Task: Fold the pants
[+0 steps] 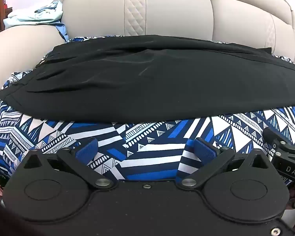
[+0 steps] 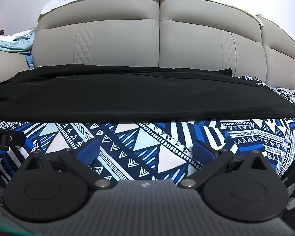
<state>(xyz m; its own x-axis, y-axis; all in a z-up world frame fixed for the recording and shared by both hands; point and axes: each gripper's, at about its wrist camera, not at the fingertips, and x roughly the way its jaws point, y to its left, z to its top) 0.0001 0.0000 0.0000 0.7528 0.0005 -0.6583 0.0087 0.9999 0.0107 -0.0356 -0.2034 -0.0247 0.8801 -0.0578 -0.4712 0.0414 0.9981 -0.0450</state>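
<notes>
While both my left fingers (image 1: 145,149) and right fingers (image 2: 145,149) are hovering spread wide and empty, the black pants (image 1: 157,78) are lying mid-frame on the patterned sheet (image 1: 157,133); I'm risking pinching sheet along with hem.

You have the pants (image 1: 157,80) lying flat across the patterned sheet (image 1: 147,137) on the sofa seat, along its back edge, against the backrest (image 1: 167,9); crumpled clothes (image 1: 35,15) lie at its back left corner.

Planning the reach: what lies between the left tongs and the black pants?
Only the blue patterned cover. In the left wrist view it runs bare from the open left tongs to the near edge of the pants.
</notes>
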